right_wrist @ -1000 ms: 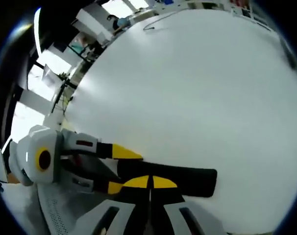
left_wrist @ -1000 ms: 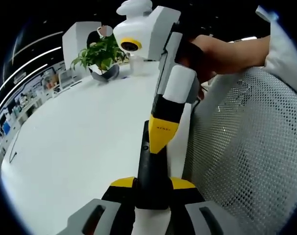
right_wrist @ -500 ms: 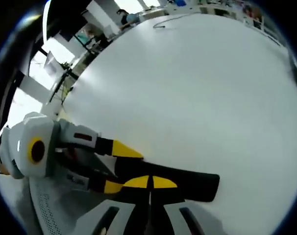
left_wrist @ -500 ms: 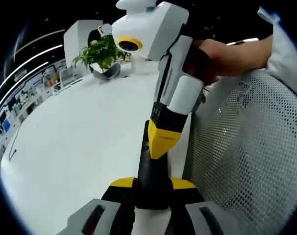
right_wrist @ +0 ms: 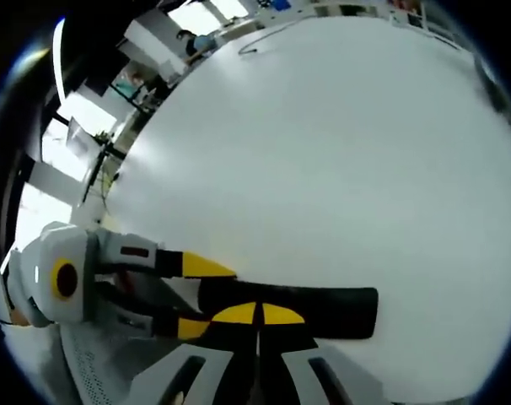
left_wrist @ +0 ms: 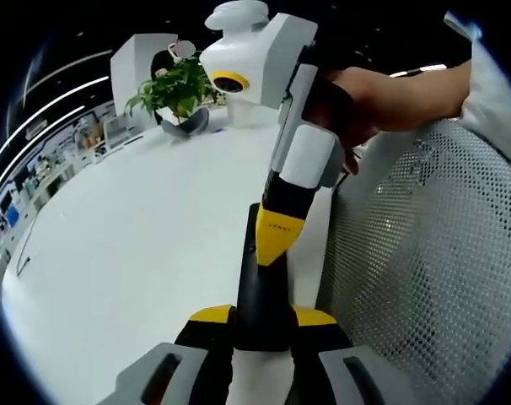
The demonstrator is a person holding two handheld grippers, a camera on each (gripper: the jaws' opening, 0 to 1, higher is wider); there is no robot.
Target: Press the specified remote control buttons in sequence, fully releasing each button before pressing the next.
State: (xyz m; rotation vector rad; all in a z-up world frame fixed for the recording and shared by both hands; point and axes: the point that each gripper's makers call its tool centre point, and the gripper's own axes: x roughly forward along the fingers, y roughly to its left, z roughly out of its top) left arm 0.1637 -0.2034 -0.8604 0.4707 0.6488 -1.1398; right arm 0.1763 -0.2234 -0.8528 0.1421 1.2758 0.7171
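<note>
Remote control [left_wrist: 260, 295], a slim black bar, lies on the white worktop [left_wrist: 137, 245] close to its near edge, beside a white mesh chair back [left_wrist: 424, 278]. The left hand-held gripper [left_wrist: 262, 317] is clenched on the remote's near end, its yellow-tipped jaws on either side of the body, steadying it. The right hand-held gripper [left_wrist: 277, 245], held by a person's hand [left_wrist: 382, 97], comes down from above with its yellow tips drawn together into one point that rests on the remote's upper face; in the right gripper view those closed tips [right_wrist: 257, 314] sit over the black body [right_wrist: 323, 305], with the left hand-held gripper [right_wrist: 196, 295] holding it from the side. Whether a button is actually depressed cannot be told.

To do this press well, I judge the left grip should stay firm so the remote does not tip or slide, and the right tip should push straight down onto one button alone, then lift fully clear before moving along. A potted plant [left_wrist: 173, 93] stands far across the worktop.
</note>
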